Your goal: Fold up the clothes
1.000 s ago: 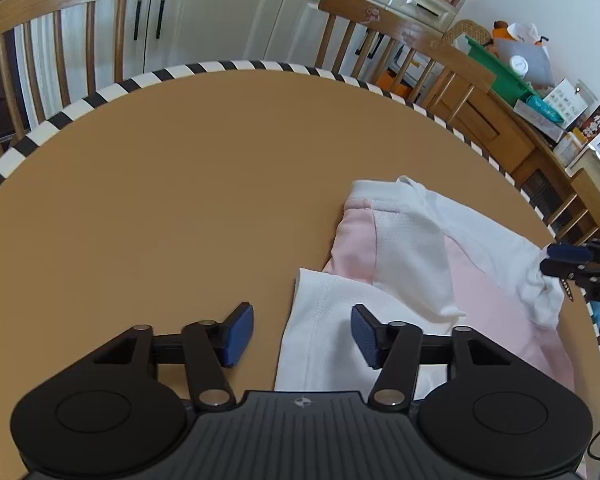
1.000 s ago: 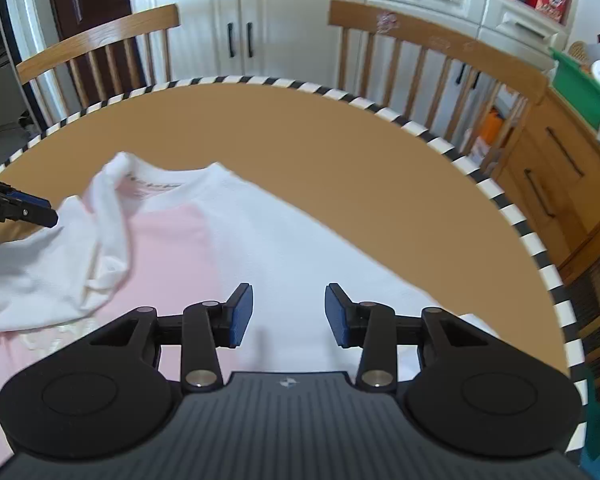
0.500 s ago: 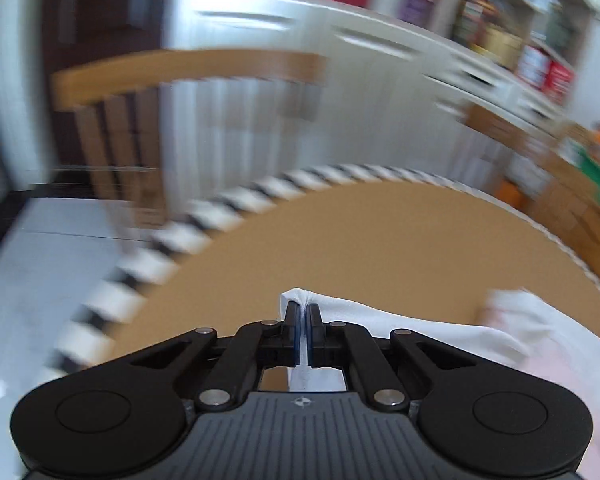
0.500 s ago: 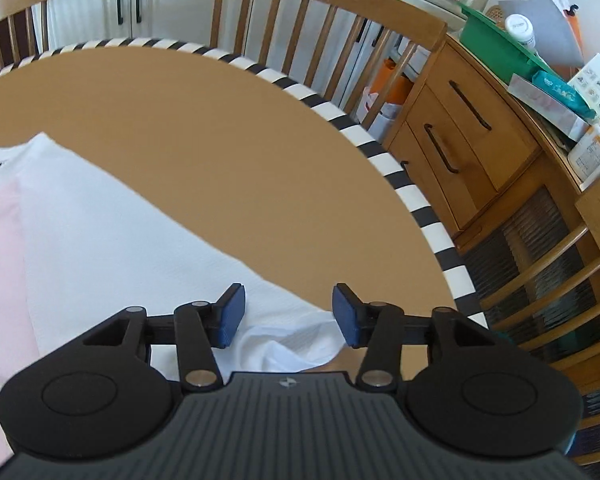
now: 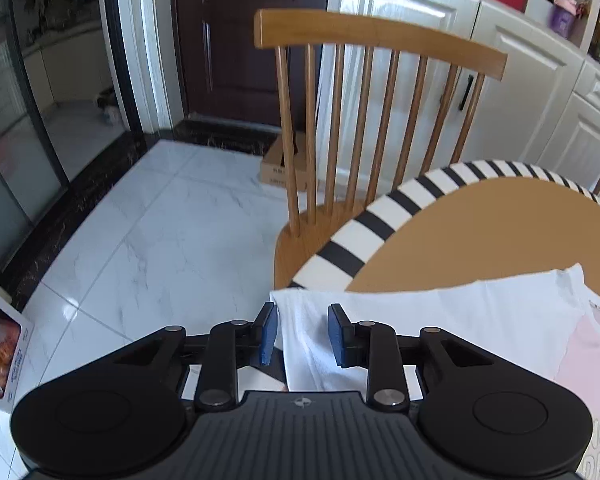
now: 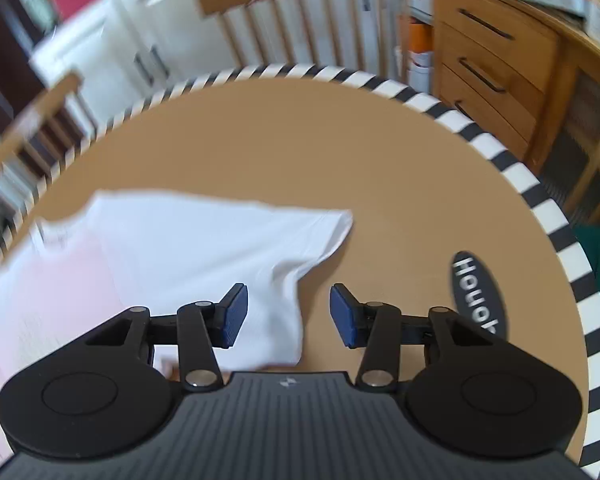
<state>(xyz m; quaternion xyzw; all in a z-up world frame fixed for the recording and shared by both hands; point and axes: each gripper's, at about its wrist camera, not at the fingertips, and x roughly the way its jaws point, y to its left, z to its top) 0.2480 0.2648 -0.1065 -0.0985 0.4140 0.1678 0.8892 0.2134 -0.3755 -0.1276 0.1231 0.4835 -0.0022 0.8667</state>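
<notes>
A white T-shirt (image 5: 460,320) with a pink front panel (image 5: 592,364) lies flat on the round tan table (image 5: 380,216). One sleeve reaches the striped rim. My left gripper (image 5: 302,334) hovers over that sleeve end; its jaws are opening, with the white cloth between the pads but not pinched. In the right wrist view, the shirt (image 6: 200,248) spreads to the left and its other sleeve points right. My right gripper (image 6: 289,316) stands over the shirt's side edge below that sleeve. Its jaws are closing slightly, and the cloth edge lies between the pads without being pressed.
A wooden spindle chair (image 5: 380,100) stands just beyond the table rim, with white tiled floor and a cardboard box (image 5: 276,164) behind it. A black oval label (image 6: 476,296) lies on the table (image 6: 556,240) to the right. Beyond the rim stand wooden drawers (image 6: 492,60) and another chair (image 6: 300,12).
The left gripper shut on the sleeve, carried it out to the table's edge, and has now parted its jaws. The right gripper shifted and rolled, now over the shirt's side by the other sleeve.
</notes>
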